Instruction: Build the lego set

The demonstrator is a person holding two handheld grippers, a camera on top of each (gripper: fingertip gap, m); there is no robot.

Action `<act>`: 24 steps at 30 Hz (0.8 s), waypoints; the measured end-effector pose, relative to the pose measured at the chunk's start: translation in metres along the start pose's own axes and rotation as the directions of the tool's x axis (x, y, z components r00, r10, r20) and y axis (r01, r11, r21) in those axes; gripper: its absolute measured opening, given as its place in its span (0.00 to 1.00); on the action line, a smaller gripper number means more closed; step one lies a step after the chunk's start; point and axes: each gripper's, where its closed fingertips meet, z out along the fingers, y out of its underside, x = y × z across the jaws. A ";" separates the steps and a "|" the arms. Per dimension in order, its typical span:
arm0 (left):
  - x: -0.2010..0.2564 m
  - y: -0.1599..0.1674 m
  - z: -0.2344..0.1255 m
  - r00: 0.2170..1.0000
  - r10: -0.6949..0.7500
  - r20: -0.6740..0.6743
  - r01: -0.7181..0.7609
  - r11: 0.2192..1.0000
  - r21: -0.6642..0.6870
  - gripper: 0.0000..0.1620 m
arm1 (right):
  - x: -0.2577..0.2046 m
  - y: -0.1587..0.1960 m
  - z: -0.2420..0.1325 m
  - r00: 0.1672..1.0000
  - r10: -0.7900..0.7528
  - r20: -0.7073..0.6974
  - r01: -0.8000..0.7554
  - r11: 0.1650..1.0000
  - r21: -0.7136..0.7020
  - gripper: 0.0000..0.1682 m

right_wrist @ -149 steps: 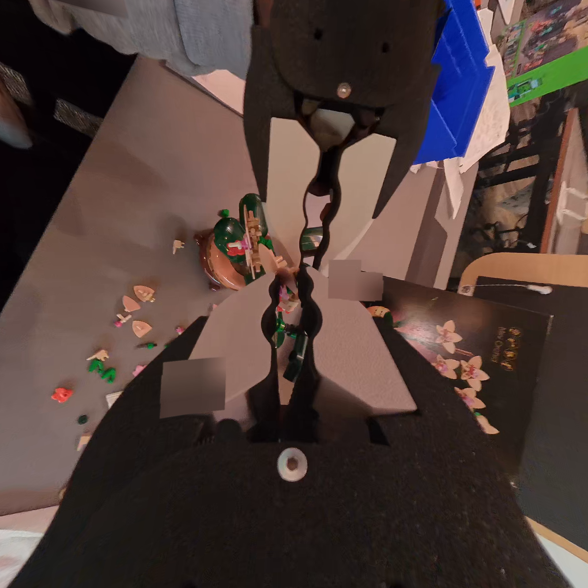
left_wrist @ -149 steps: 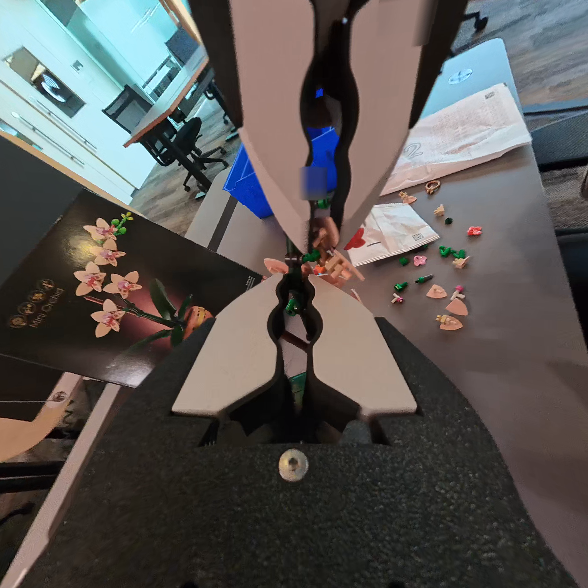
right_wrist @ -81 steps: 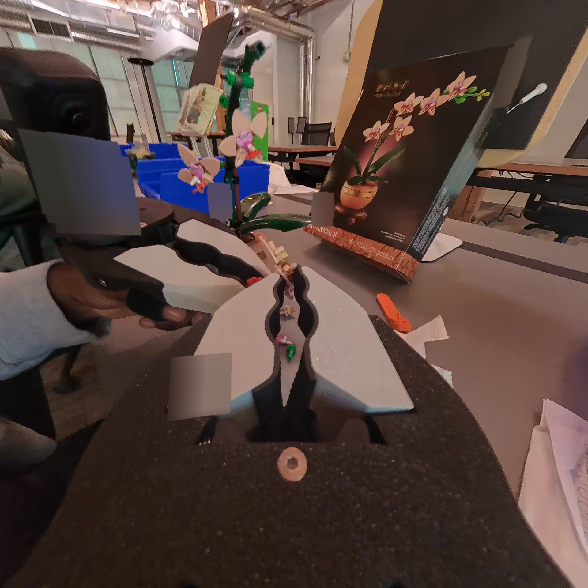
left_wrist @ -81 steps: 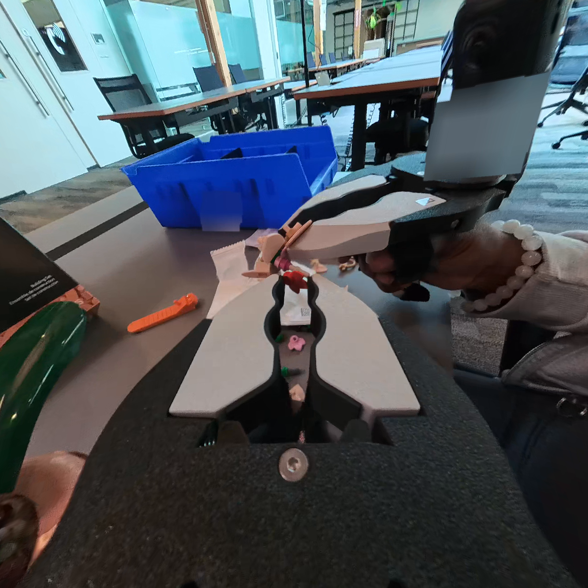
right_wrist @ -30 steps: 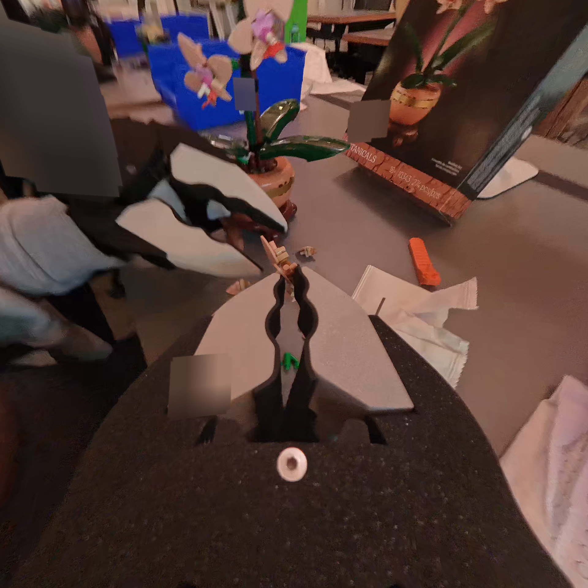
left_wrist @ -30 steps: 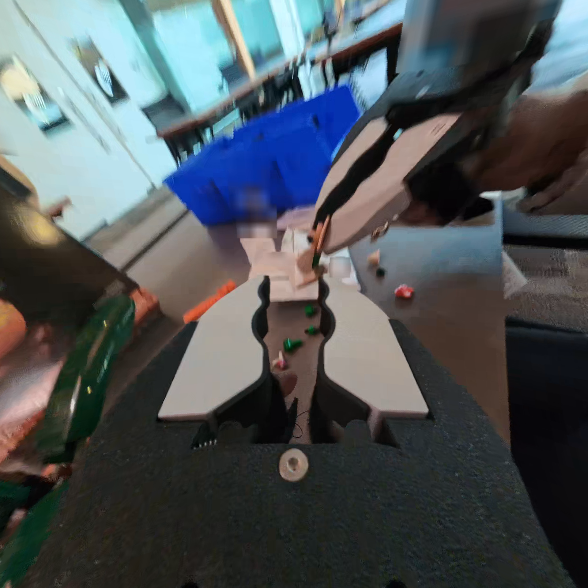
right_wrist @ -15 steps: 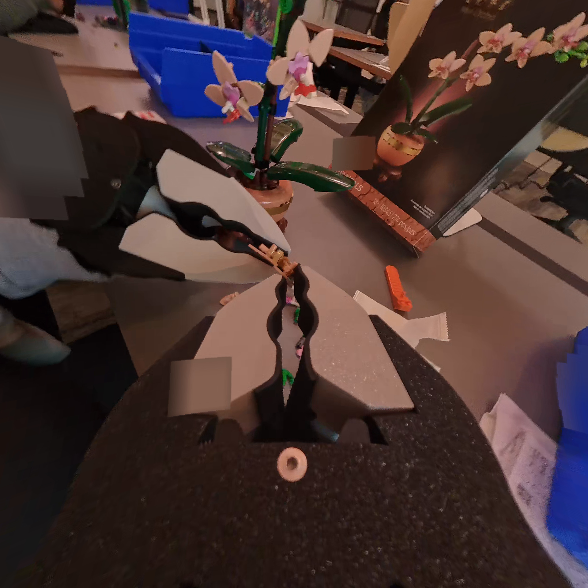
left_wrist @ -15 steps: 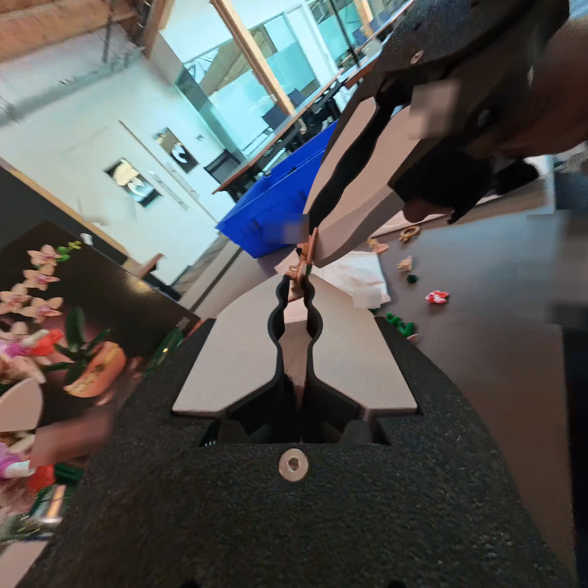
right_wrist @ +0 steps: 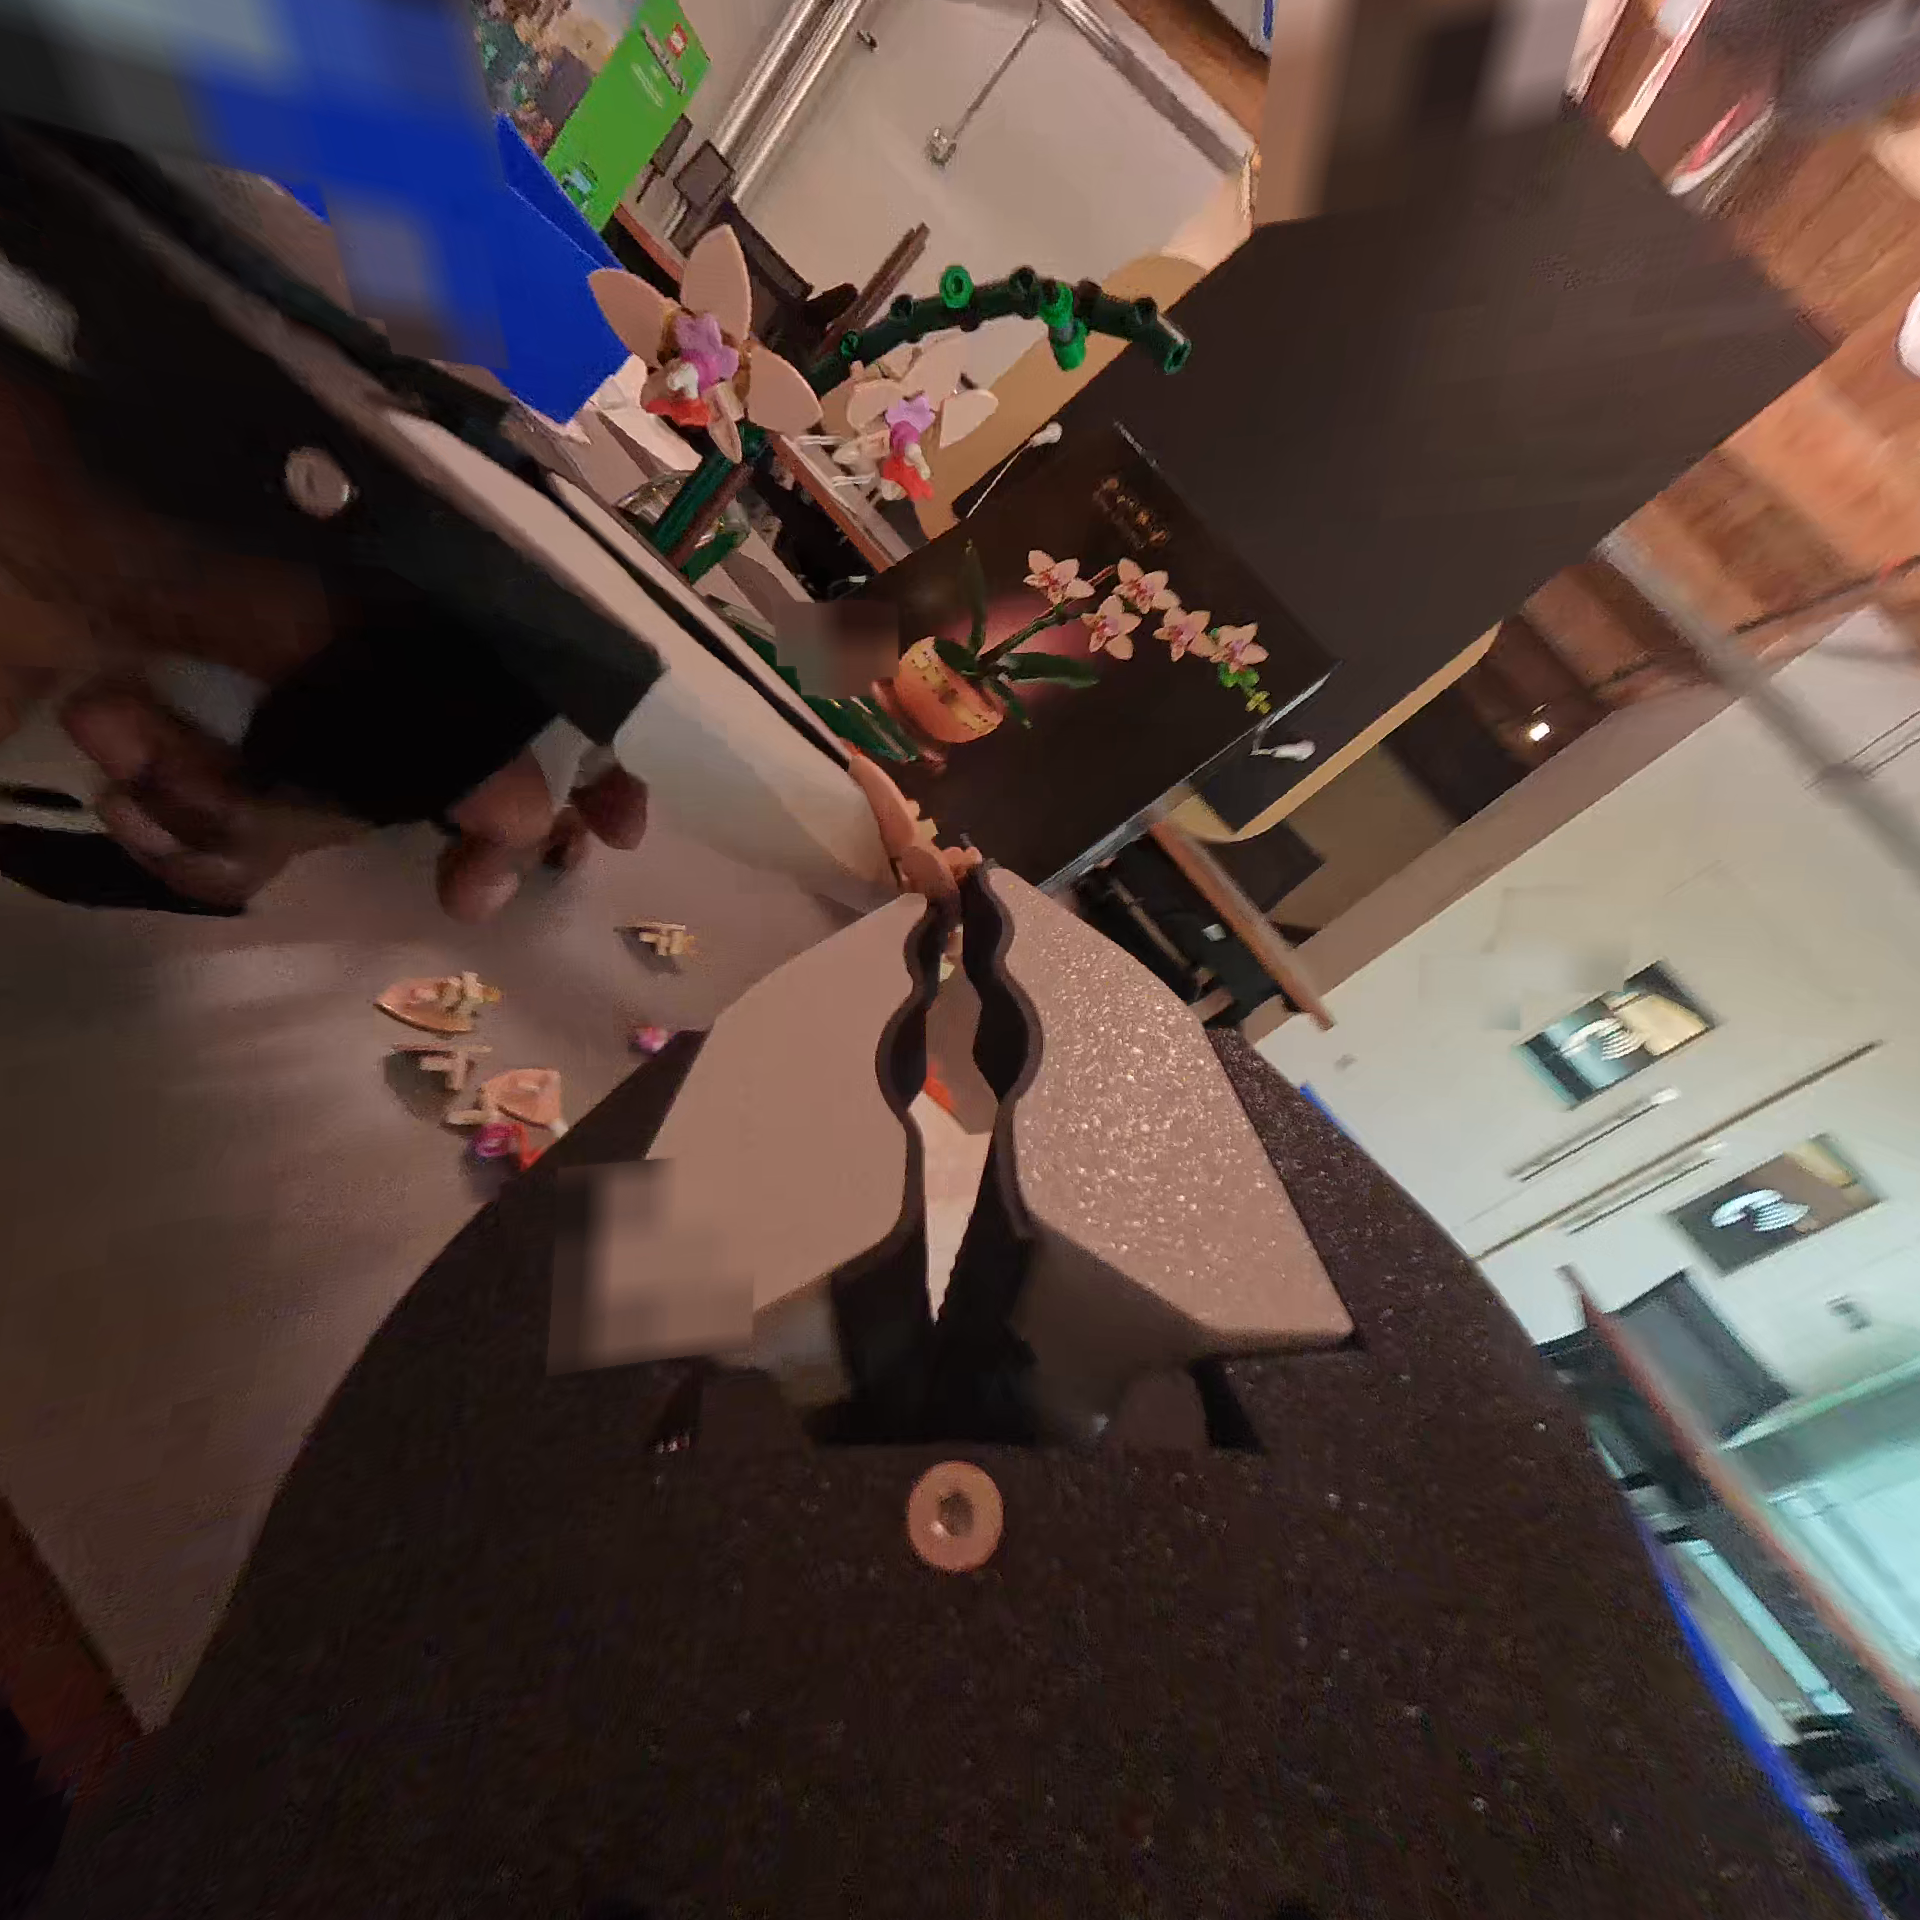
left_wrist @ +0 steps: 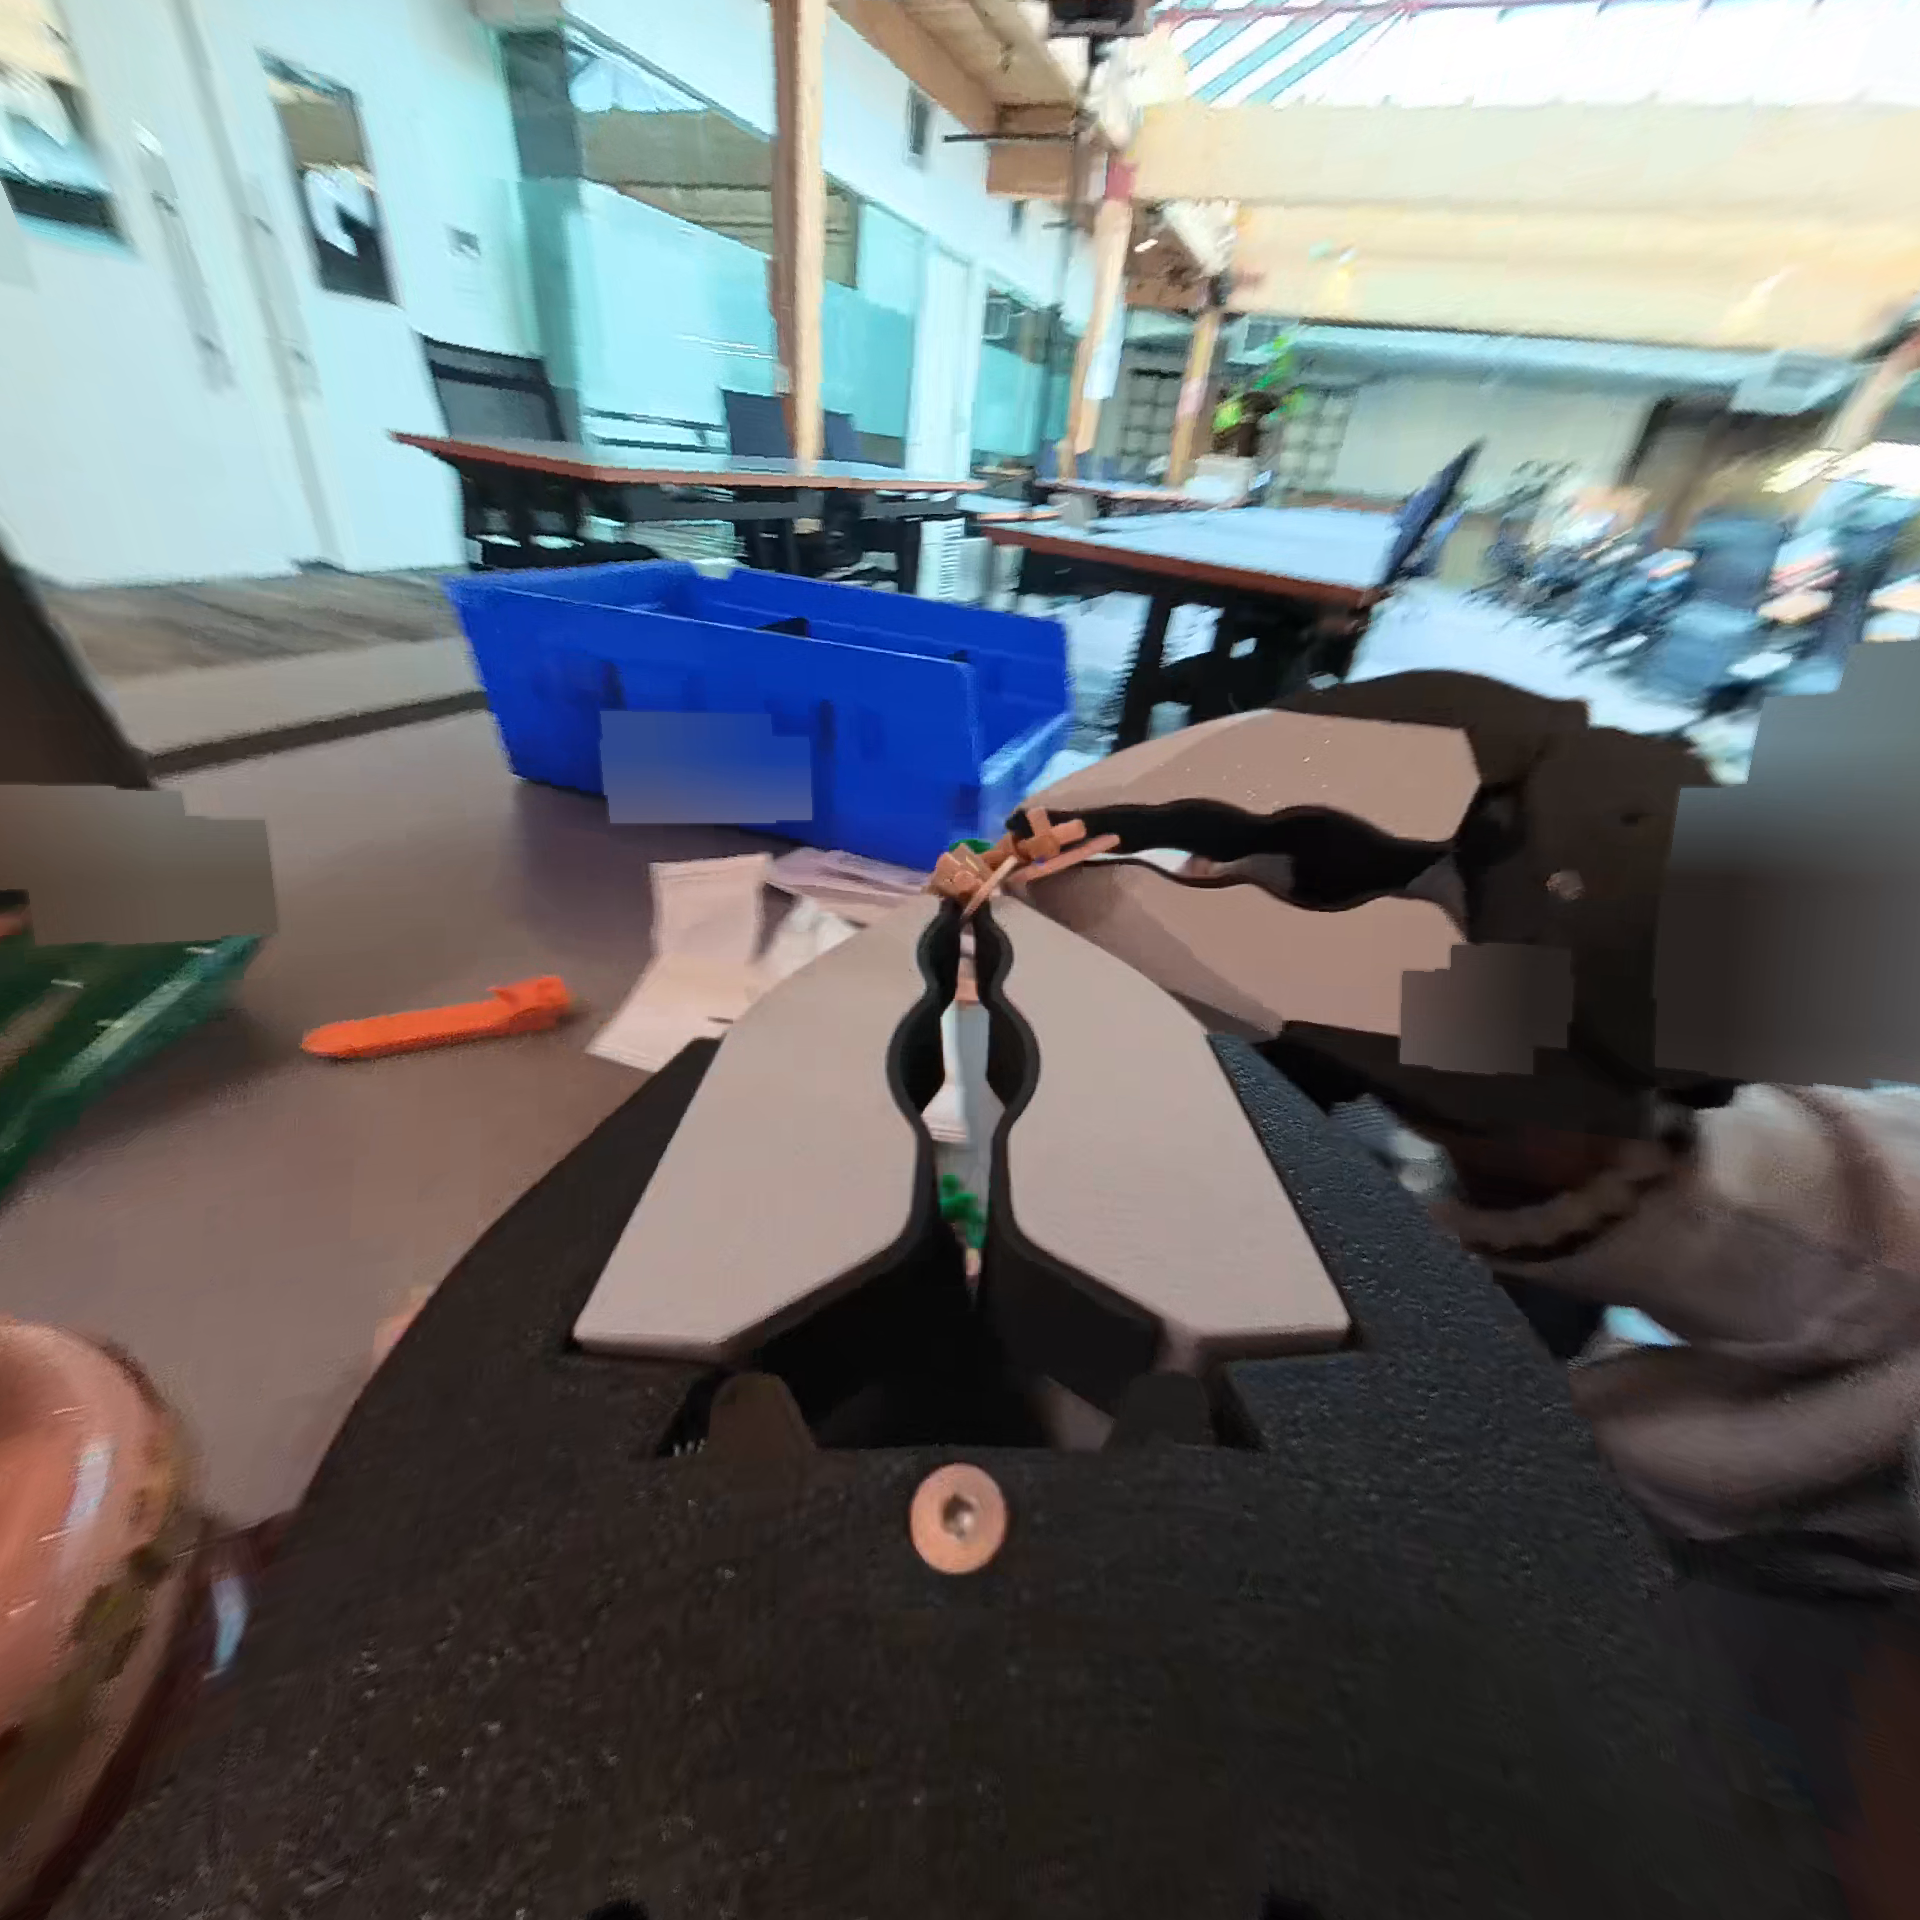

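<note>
Tan petal pieces sit at frame centre, pinched tip to tip by both tools: the left gripper reaches straight forward, the right gripper enters level from the right, both clamped. Behind, mid-left, lies an orange tool; farther back stands a blue bin.

The left gripper, gaping a second earlier, had pinched shut on the small tan petal assembly, apparently sharing it tip to tip with the right gripper.
</note>
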 end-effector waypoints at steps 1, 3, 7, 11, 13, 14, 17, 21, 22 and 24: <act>0.004 0.000 0.000 0.996 -0.071 -0.060 0.072 0.997 0.001 0.01 | 0.002 -0.001 -0.001 0.999 -0.051 -0.015 0.051 0.999 0.002 0.02; 0.013 0.000 -0.003 0.962 -0.199 -0.189 0.199 0.980 -0.017 0.01 | 0.006 -0.001 -0.003 0.994 -0.110 -0.027 0.110 0.994 0.005 0.02; 0.040 -0.001 -0.008 0.834 -0.352 -0.425 0.347 0.933 -0.091 0.00 | 0.012 0.003 -0.002 0.996 -0.087 -0.003 0.087 0.996 -0.008 0.00; 0.014 0.023 -0.001 0.960 -0.177 -0.216 0.144 0.977 -0.160 0.00 | 0.002 0.009 0.002 0.992 0.020 0.124 -0.018 1.000 -0.020 0.00; -0.008 0.038 -0.002 0.997 -0.031 -0.066 0.014 0.968 -0.249 0.00 | -0.008 0.023 0.003 0.979 0.073 0.191 -0.061 0.996 -0.069 0.00; -0.016 0.045 -0.003 0.999 0.027 -0.018 -0.031 0.955 -0.294 0.00 | -0.011 0.029 0.004 0.973 0.103 0.206 -0.087 0.992 -0.087 0.00; -0.035 0.063 -0.005 0.975 0.205 0.087 -0.150 0.892 -0.426 0.00 | -0.010 0.037 0.003 0.954 0.202 0.221 -0.181 0.977 -0.110 0.00; -0.042 0.077 -0.004 0.927 0.358 0.115 -0.246 0.810 -0.532 0.04 | -0.008 0.046 0.002 0.929 0.290 0.229 -0.262 0.954 -0.145 0.00; -0.043 0.079 -0.004 0.921 0.372 0.117 -0.254 0.800 -0.544 0.08 | -0.007 0.048 0.002 0.921 0.313 0.230 -0.285 0.947 -0.149 0.00; -0.043 0.083 -0.004 0.920 0.378 0.103 -0.258 0.782 -0.567 0.13 | -0.006 0.051 0.000 0.894 0.385 0.231 -0.355 0.921 -0.160 0.00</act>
